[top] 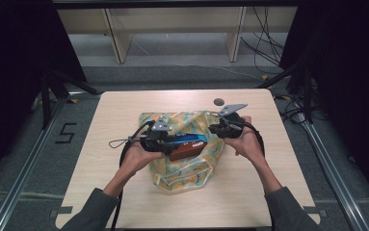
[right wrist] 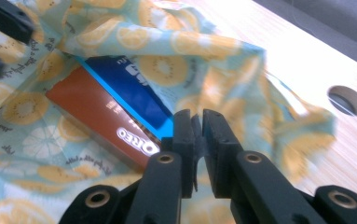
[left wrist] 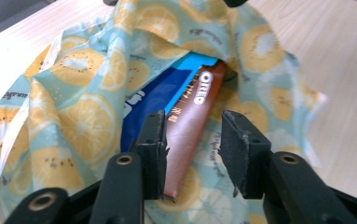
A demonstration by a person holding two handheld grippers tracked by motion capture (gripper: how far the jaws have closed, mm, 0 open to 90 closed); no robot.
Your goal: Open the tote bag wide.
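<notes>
One fruit-print bag (top: 184, 159) lies mid-table (top: 269, 178), with two boxes at its mouth: a brown biscuit box (left wrist: 190, 126) touching a blue box (left wrist: 153, 100) at its 10 o'clock. The left tool (left wrist: 190, 149) stands part open, the brown box's end between its jaws, unpressed. The right tool (right wrist: 195, 135), at the boxes' 3 o'clock, is barely parted on a fold of bag cloth.
</notes>
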